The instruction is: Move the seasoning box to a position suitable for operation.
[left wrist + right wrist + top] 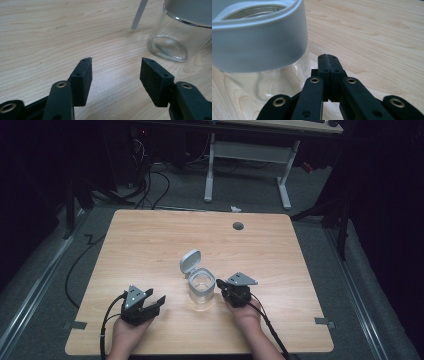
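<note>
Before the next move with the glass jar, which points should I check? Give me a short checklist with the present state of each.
1. Jar stands upright on the table: ok.
2. Flip lid is open and tilted back: ok.
3. Left gripper is open and holds nothing: ok.
4. Right gripper is open enough to take the jar: not ok, its jaws are shut together.
5. Right gripper is clear of the jar: cannot tell, it sits very close beside it.
6. Jar is empty: ok, as far as the clear glass shows.
</note>
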{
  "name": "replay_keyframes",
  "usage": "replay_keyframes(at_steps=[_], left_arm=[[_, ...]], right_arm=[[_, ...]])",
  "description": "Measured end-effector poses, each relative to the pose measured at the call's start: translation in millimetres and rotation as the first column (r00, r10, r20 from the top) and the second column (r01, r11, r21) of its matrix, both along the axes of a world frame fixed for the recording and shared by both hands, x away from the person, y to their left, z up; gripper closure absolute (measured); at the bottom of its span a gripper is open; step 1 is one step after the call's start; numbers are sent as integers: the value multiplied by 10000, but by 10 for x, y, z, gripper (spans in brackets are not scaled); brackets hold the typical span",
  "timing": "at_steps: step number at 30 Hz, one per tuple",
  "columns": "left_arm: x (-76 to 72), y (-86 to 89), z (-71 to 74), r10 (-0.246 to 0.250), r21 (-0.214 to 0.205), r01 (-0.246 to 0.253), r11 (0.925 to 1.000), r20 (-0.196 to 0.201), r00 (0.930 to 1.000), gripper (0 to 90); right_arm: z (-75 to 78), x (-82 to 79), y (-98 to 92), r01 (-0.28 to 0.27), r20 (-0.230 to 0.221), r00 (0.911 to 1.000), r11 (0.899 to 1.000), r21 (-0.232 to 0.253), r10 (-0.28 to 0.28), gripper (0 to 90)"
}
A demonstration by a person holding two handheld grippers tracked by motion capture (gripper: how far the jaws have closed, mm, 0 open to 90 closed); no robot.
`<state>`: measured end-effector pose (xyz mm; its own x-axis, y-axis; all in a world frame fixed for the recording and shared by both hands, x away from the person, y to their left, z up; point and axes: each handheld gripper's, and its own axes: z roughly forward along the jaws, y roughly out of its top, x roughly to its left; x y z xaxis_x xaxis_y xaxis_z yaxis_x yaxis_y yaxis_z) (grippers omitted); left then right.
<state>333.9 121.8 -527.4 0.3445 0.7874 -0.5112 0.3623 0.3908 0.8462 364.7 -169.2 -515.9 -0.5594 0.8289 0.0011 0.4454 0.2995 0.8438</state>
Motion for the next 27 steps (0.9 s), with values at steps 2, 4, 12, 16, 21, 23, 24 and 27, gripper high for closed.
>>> replay_keyframes(at_steps=[2,4,12,16,21,23,24,27], left_arm=[[1,7,-1,-2,14,2,10000,16,10000,453],[1,6,-2,-11,-9,11,10000,-2,10000,466],[0,-23,-13,-11,129,10,9999,70,10000,469],[0,-36,-19,-46,149,45,9999,41,10000,469],[-4,-48,-22,-102,169,102,9998,25,9999,471],[-6,-54,-22,-121,160,121,9998,24,9999,471],[-7,-57,-22,-136,162,136,9998,19,9999,472],[-11,-66,-24,-171,179,171,9997,6,9999,472]], right_arm=[[11,-9,18,-94,54,9999,10000,12,94,900],[17,-35,37,-192,73,9998,9998,-50,193,900],[-8,-218,80,-436,131,9990,9990,-55,437,900],[-31,-334,111,-544,135,9984,9985,58,544,900],[-52,-459,182,-754,98,9971,9971,79,753,900],[-54,-479,197,-789,97,9968,9968,93,788,899],[-56,-492,206,-817,107,9966,9966,74,816,899],[-58,-514,219,-890,109,9960,9960,47,890,899]])
